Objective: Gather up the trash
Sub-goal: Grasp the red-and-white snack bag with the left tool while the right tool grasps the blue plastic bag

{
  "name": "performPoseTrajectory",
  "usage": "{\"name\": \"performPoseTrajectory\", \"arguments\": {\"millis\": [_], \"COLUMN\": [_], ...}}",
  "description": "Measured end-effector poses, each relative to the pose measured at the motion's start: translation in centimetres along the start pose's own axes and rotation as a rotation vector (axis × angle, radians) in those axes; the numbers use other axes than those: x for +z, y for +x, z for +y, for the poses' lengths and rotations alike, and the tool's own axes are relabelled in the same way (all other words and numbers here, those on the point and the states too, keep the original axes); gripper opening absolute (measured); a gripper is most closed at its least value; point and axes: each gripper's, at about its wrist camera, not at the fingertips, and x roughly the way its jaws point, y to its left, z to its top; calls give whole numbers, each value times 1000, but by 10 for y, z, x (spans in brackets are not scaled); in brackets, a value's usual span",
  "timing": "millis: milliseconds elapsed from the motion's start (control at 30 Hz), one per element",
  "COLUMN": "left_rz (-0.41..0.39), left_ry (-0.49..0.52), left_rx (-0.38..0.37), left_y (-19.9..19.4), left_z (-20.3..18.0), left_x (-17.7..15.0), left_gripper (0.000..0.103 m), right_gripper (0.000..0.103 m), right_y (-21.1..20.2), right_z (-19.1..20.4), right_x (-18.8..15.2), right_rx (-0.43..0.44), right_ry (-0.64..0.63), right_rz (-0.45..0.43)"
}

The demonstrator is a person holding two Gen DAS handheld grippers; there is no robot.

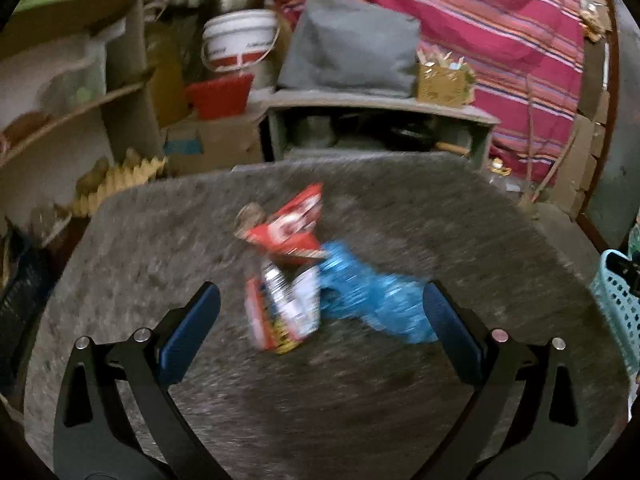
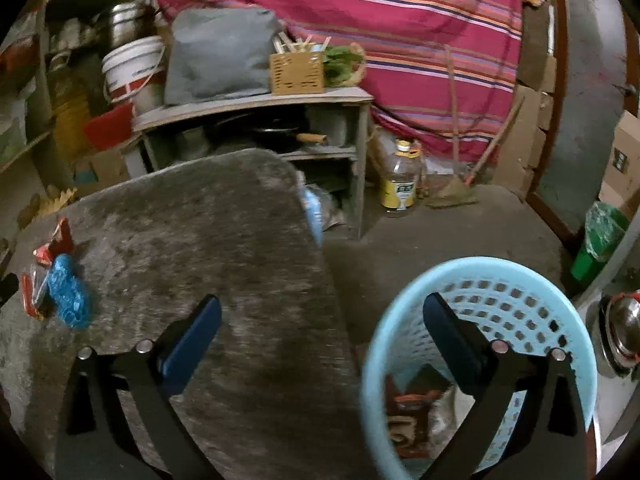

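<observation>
Several wrappers lie together on the grey stone table point(image 1: 400, 400): a red packet point(image 1: 294, 228), a red-and-white packet point(image 1: 286, 308) and a blue crinkled wrapper point(image 1: 372, 296). My left gripper point(image 1: 320, 312) is open, its jaws on either side of the pile, just short of it. In the right wrist view the same pile lies far left, red packet point(image 2: 54, 242) and blue wrapper point(image 2: 68, 298). My right gripper point(image 2: 320, 320) is open and empty, over the table's right edge and a light blue perforated basket point(image 2: 520, 308) that holds some wrappers point(image 2: 412, 412).
The basket also shows at the left wrist view's right edge point(image 1: 616, 300). Behind the table stand a low shelf unit point(image 2: 248, 104), a white bucket point(image 1: 240, 40), a yellow-labelled bottle point(image 2: 400, 180) and a green bin point(image 2: 596, 240) on the floor. A striped red cloth point(image 2: 380, 12) hangs behind.
</observation>
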Motion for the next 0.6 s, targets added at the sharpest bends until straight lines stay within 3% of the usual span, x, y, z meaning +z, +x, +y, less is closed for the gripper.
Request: {"name": "performPoseTrajectory", "arguments": {"millis": [233, 333, 433, 500, 567, 600], "left_rz": [143, 150, 146, 139, 154, 178], "left_ry": [-32, -7, -6, -9, -9, -16], "left_rx": [38, 62, 31, -12, -60, -86], "left_y": [42, 52, 57, 59, 64, 68], "left_z": [31, 31, 31, 32, 33, 33], "left_x": [-17, -19, -16, -13, -12, -13], "left_gripper": [98, 98, 97, 85, 58, 54], "right_gripper": [99, 99, 99, 99, 99, 99], "right_y": [10, 13, 17, 20, 23, 24], "right_z": [40, 50, 58, 67, 76, 83], "right_x": [0, 1, 2, 2, 3, 3], "right_rx": [6, 19, 33, 52, 73, 82], "right_ry": [-76, -83, -83, -77, -81, -90], "right_rz": [16, 20, 30, 38, 44, 46]}}
